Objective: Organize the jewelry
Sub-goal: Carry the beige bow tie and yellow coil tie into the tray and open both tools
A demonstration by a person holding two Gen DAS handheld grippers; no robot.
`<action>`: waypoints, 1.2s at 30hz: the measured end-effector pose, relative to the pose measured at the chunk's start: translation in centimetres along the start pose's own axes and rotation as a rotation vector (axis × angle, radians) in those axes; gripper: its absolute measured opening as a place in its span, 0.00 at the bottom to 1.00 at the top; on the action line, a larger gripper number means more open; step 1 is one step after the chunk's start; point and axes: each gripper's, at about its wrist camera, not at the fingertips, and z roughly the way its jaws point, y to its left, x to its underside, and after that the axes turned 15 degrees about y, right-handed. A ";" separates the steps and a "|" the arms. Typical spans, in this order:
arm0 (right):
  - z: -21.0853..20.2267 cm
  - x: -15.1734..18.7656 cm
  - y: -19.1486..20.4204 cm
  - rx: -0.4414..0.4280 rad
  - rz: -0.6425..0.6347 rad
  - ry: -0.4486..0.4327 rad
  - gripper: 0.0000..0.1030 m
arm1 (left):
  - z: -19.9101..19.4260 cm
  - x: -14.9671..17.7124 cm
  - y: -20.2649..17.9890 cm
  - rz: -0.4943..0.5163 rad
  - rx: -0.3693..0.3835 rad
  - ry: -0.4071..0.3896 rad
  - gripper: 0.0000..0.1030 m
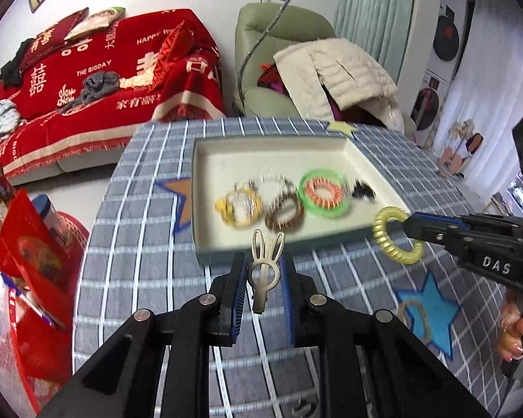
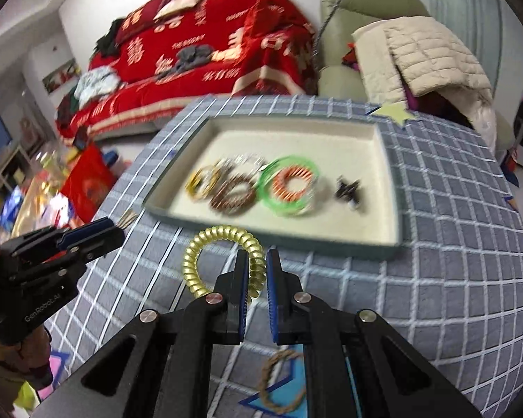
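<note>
Two grippers are holding pieces near the tray (image 1: pixel 205 244): left gripper (image 1: pixel 263 264) is gripping a rabbit-ear clip (image 1: pixel 265 261), right gripper (image 2: pixel 258 264) is clamping a gold coil hair tie (image 2: pixel 223 261).

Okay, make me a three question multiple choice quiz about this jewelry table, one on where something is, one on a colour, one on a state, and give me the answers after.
1. Where is the green bangle?
A. Inside the tray
B. On the blue star
C. In the left gripper

2. What colour is the spiral hair tie in the right gripper?
A. Red
B. Gold
C. Black

3. What is the left gripper doing?
A. Standing wide open over the tray
B. Shut on a rabbit-ear hair clip
C. Shut on a braided cord ring

Answers:
1 A, it lies in the tray around an orange coil.
2 B, the coil between the fingers is shiny gold.
3 B, the clip sits between the pads, off the checked cloth.
</note>
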 end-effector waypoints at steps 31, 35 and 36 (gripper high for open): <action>8.5 -12.0 -9.2 0.098 0.209 0.003 0.10 | 13.8 -12.7 -0.2 -0.082 -0.148 0.090 0.39; 10.6 -11.9 -9.5 0.093 0.216 0.049 0.10 | 14.4 -12.5 -0.3 -0.072 -0.148 0.105 0.39; 10.6 -11.9 -9.5 0.093 0.216 0.049 0.10 | 14.5 -12.4 -0.3 -0.071 -0.153 0.106 0.39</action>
